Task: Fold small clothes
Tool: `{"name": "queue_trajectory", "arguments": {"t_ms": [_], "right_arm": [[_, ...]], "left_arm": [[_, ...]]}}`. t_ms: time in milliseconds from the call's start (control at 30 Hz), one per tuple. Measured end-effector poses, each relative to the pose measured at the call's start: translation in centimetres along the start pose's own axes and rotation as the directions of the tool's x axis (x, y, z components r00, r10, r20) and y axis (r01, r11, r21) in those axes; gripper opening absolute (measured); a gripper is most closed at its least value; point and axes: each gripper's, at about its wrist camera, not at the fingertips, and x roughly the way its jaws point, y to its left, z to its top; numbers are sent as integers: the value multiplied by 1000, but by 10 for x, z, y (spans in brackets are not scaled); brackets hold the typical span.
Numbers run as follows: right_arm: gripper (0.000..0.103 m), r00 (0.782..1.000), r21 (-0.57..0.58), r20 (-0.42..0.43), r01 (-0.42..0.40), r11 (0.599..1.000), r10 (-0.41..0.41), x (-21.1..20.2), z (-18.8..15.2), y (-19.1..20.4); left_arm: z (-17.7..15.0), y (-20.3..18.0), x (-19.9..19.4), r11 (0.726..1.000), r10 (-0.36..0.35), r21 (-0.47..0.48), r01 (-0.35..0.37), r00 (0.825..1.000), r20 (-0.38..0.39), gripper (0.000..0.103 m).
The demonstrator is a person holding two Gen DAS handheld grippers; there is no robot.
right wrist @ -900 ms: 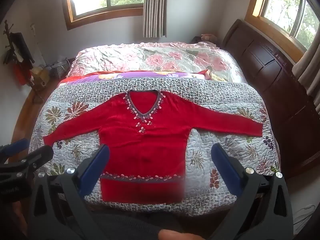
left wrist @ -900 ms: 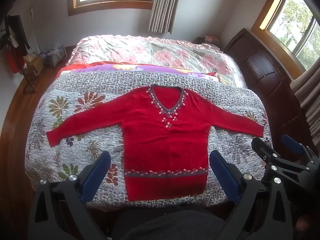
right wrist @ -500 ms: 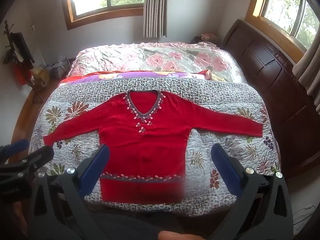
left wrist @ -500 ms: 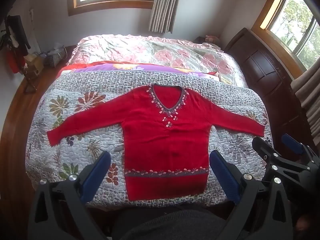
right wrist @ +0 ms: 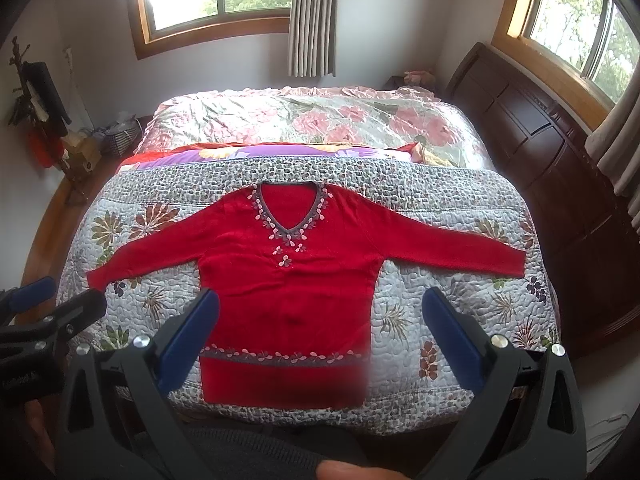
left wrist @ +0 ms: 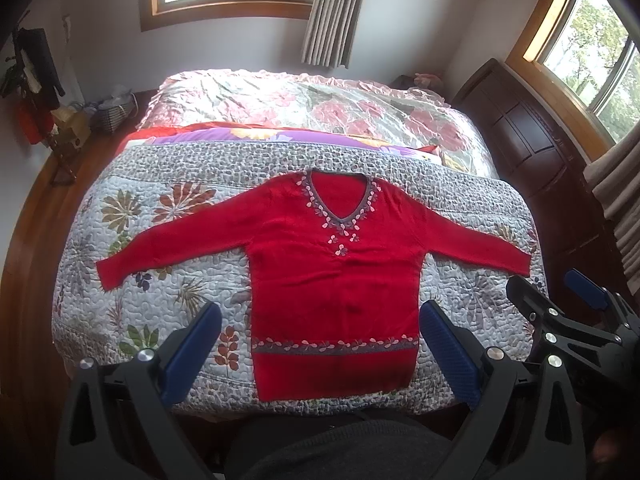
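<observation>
Honestly nothing has changed: sweater (left wrist: 334, 280) still lies flat on the bed (left wrist: 120, 300), sleeves out. Both tongs, left (left wrist: 320, 354) and right (right wrist: 320, 340), hover spread wide, empty. Folding hasn't started.

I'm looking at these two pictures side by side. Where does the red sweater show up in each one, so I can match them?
Left wrist view: the red sweater lies flat at centre, sleeves spread, its body between the open left tongs.
Right wrist view: the red sweater sits left of centre, its hem behind the left blue pad of the open right tongs.
Shared landmark: the flowered quilt beneath it.
</observation>
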Motion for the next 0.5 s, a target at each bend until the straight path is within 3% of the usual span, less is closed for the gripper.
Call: {"name": "queue_trajectory", "arguments": {"t_ms": [500], "right_arm": [[100,1000,8,10,10,1000,-10,-3,-2,-3]], "left_arm": [[0,0,2,1000,-6,2,6,1000,-8,99]]}}
